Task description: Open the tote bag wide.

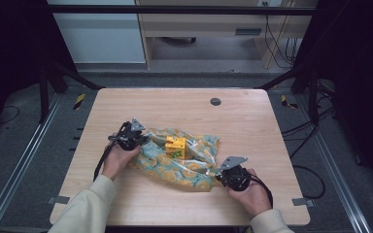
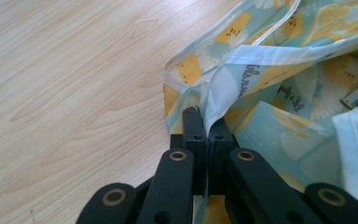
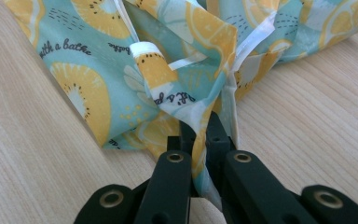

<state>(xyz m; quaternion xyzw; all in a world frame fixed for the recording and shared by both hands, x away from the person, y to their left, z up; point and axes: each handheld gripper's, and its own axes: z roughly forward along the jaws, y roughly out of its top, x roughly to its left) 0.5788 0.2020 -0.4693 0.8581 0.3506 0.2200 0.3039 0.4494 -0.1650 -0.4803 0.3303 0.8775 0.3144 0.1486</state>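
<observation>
A crumpled bag (image 1: 179,162) of teal cloth printed with yellow citrus slices lies on the wooden worktop (image 1: 184,109), nearer the front edge than the back and roughly midway between the left and right edges. A small yellow carton (image 1: 175,147) stands on the cloth, toward the bag's back side.

The left gripper (image 1: 137,138) is at the bag's left end, held in the person's left hand (image 1: 119,158). In the left gripper view its black fingers (image 2: 194,133) are pressed together on a white-hemmed fold of the bag (image 2: 279,84), with the cloth coming up out of the seam between them; bare worktop (image 2: 65,93) spreads to the left of the cloth.

The right gripper (image 1: 222,174) is at the bag's front right corner, closer to the front edge of the worktop, held in the right hand (image 1: 252,194). In the right gripper view its fingers (image 3: 216,135) likewise pinch the bag (image 3: 88,79), a strip of printed cloth running down between them, and the rest of the bag bunches up just beyond the tips.
</observation>
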